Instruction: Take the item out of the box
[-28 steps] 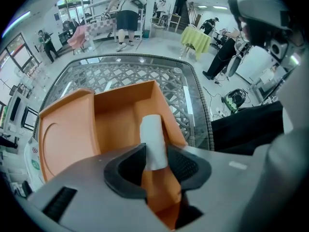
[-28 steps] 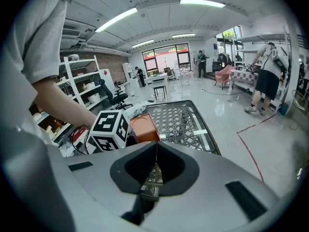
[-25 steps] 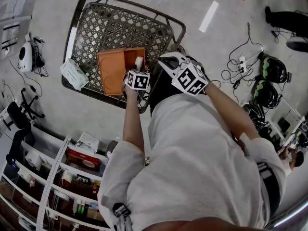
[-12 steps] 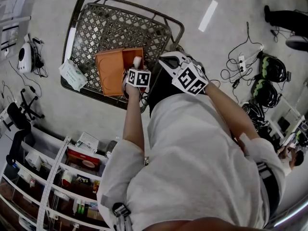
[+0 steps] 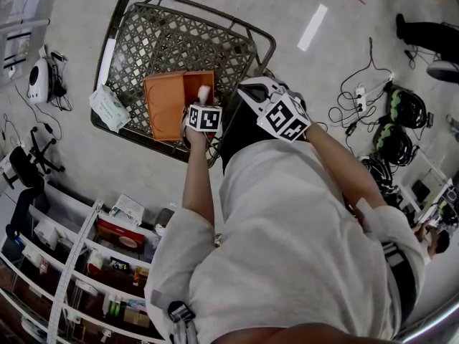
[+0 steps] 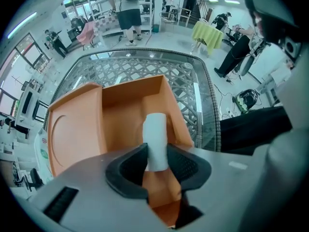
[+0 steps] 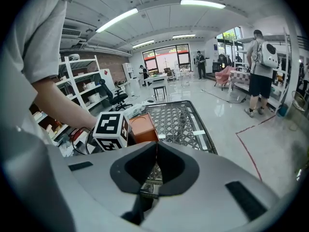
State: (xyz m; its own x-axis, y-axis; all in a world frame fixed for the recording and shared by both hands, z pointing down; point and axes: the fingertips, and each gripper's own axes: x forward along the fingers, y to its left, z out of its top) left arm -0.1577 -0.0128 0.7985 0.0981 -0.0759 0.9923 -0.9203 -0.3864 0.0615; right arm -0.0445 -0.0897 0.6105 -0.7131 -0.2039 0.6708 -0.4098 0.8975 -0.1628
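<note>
While the left gripper (image 6: 157, 154) has its 2 jaws clamped on the white roll (image 6: 155, 132), lift straight, likely clear of the open orange box (image 6: 118, 112) just beyond. Right gripper (image 7: 155, 172) is closed, empty. Lattice table (image 6: 145, 69) lies farther.

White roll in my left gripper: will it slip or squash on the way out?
The white roll looks matte, so it probably won't slip. The left gripper clamps only its near end, so it may tilt. It looks small and is likely light.
</note>
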